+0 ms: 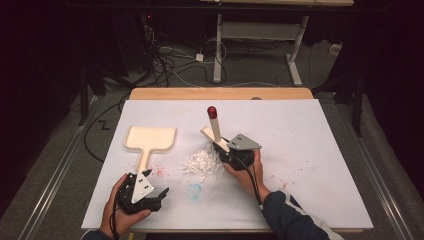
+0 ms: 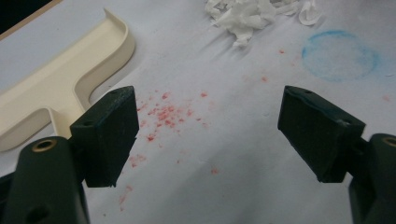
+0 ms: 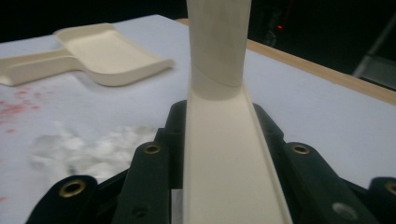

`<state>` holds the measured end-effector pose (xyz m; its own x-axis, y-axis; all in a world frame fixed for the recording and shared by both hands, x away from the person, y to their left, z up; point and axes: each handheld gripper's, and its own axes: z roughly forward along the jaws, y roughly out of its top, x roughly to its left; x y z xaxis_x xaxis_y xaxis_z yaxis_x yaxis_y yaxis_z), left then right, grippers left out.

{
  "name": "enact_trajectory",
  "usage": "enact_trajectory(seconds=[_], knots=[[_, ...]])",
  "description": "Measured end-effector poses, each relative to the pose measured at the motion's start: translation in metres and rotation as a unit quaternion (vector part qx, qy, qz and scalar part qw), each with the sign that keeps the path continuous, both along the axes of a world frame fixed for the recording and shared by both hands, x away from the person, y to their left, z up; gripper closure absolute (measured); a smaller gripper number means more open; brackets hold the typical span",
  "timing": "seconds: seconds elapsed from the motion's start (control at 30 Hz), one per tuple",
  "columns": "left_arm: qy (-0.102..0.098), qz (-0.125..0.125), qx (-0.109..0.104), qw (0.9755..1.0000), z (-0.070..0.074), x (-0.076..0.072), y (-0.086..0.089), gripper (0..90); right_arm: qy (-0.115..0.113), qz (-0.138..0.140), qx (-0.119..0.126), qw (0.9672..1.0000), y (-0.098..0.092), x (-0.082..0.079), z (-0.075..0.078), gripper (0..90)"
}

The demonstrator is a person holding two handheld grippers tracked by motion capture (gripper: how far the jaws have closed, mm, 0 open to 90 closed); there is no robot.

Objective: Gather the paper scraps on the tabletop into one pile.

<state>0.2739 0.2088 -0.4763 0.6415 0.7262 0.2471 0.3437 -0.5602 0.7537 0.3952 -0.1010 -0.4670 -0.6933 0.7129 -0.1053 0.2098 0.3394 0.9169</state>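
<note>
No legible text or labels.

The high view looks forward and down over the whole white worktop (image 1: pixel 300 150), while the left gripper view skims it closely, facing the cream dustpan (image 2: pixel 56 88) and white shreds (image 2: pixel 247 16), both shared with the right gripper view, which looks up a cream handle (image 3: pixel 224 154).

On the surface (image 1: pixel 300 150), a dustpan (image 1: pixel 149 140) lies left of centre, its handle pointing toward the person. A pile of paper scraps (image 1: pixel 202 162) sits to its right. Just right of the pile, a brush (image 1: pixel 215 131) stands tilted. A chalk ring (image 1: pixel 194 191) lies nearer the person, in front of the pile.
</note>
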Motion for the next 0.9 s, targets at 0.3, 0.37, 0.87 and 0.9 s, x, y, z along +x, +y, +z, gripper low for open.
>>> enact_trajectory(seconds=[0.3,0.37,0.87,0.9], knots=[[-0.001,0.0,0.001,1.0,0.0,-0.001,0.0,19.2,-0.017,0.024,-0.005,0.9995,0.007,-0.014,0.007,67.8],[0.0,0.0,0.001,1.0,0.0,-0.001,0.0,19.2,-0.023,0.02,-0.001,0.9995,0.001,-0.012,0.012,67.8],[0.001,0.001,0.007,1.0,0.002,-0.005,-0.002,19.1,0.026,0.02,-0.024,0.9992,-0.084,-0.045,0.035,67.8],[0.001,0.0,0.008,1.0,0.002,-0.005,-0.002,19.2,0.028,0.024,-0.026,0.999,-0.086,-0.049,0.035,67.8]])
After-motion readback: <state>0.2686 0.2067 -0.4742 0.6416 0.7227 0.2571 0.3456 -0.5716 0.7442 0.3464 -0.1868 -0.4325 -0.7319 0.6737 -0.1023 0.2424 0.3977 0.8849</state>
